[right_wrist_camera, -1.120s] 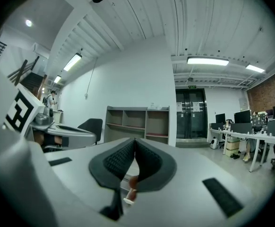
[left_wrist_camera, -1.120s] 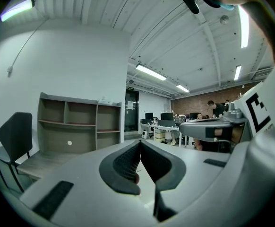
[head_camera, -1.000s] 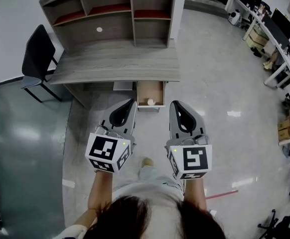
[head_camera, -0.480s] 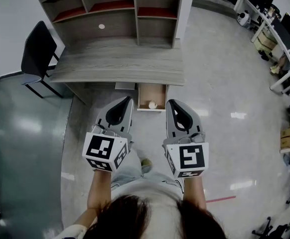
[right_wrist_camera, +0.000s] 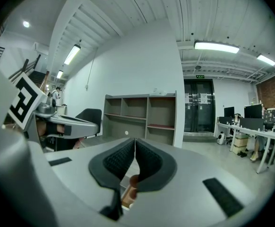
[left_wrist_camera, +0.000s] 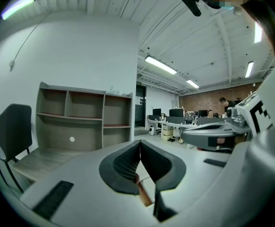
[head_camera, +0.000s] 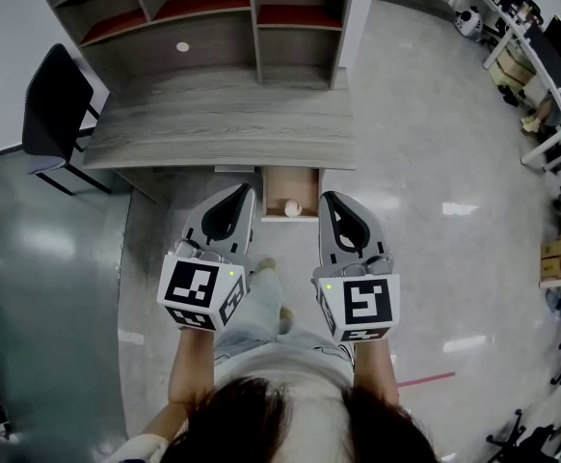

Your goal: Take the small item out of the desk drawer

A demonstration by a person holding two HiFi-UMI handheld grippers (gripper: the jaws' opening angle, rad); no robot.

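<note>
Left to right: a black chair [head_camera: 44, 114] stands at the left edge of the desk [head_camera: 223, 128], and a shelf unit [head_camera: 213, 27] runs along its rear edge. An open drawer [head_camera: 290, 179] sits beneath the front edge. The left gripper [head_camera: 245, 197] and right gripper [head_camera: 331, 202], jaws together and empty, flank the drawer. The small white item [head_camera: 292, 207] lies inside, between the tips, apart from both.
</note>
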